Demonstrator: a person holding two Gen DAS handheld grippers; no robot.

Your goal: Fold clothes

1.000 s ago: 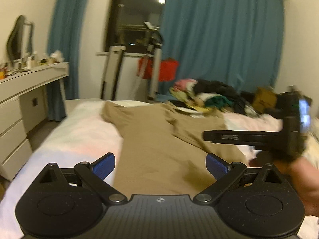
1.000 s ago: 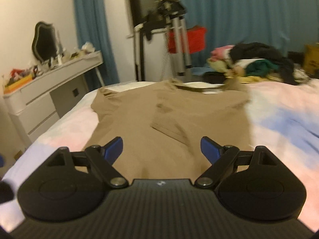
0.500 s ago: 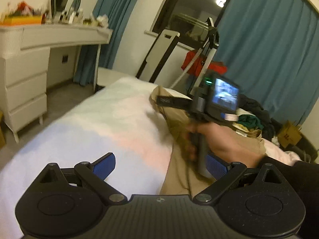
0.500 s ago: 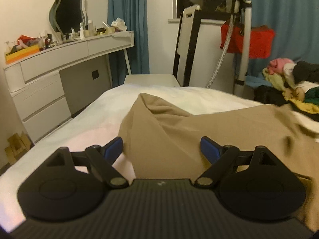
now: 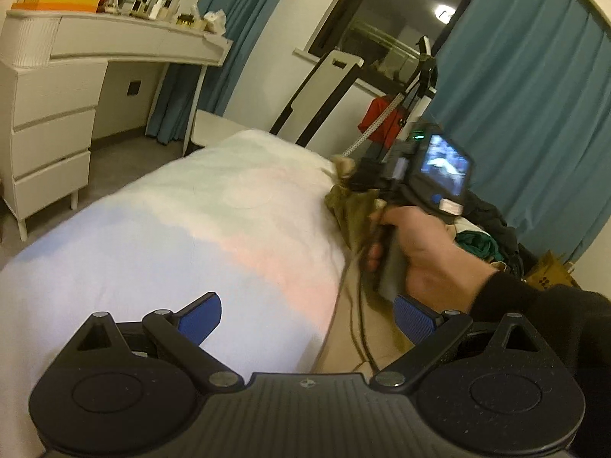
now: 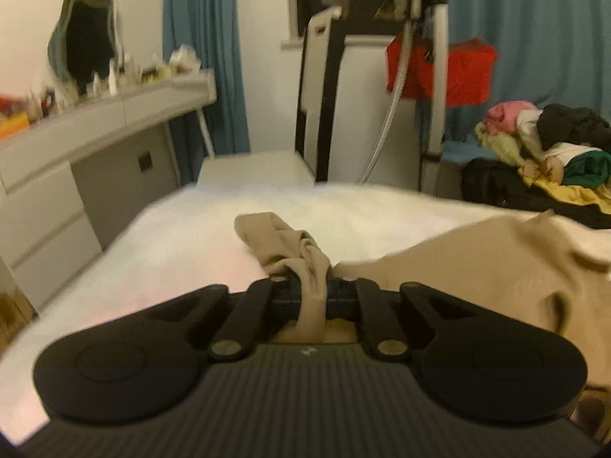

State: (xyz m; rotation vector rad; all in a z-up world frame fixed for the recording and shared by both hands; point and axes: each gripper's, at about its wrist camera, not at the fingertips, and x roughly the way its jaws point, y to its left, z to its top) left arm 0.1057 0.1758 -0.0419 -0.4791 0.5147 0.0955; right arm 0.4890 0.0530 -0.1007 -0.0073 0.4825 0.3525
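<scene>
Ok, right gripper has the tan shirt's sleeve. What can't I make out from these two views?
- Right wrist view: the right gripper is shut on the sleeve; its pads are buried in bunched cloth.
- The tan shirt runs off the right edge, hem unseen.
- Left wrist view: the right hand hides most of the shirt.
- The left gripper is open, holding nothing.
- Dresser items are blurred.

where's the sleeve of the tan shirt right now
In the right wrist view the sleeve lies bunched on the white bed, pinched in the shut right gripper, left of the shirt's body.

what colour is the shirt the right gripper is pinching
Tan, a plain beige shirt; clearest in the right wrist view, bunched in the right gripper.
</scene>
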